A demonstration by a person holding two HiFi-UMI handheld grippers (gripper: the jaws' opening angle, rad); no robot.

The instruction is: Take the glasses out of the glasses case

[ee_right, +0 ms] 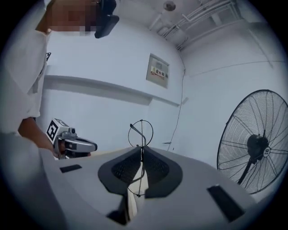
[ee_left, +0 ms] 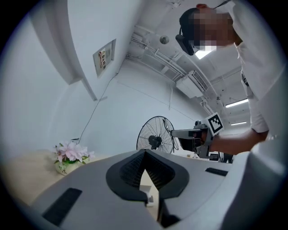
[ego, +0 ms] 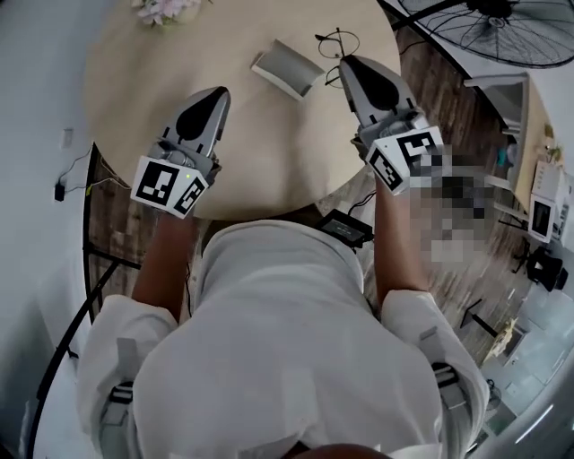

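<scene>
Right gripper pinches glasses near table edge.

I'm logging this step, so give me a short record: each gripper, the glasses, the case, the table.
left gripper: shut, empty, above the table
right gripper: shut on the glasses
glasses: held up, outside the case
case: on the table, looks open
table: round, flowers at far edge
</scene>
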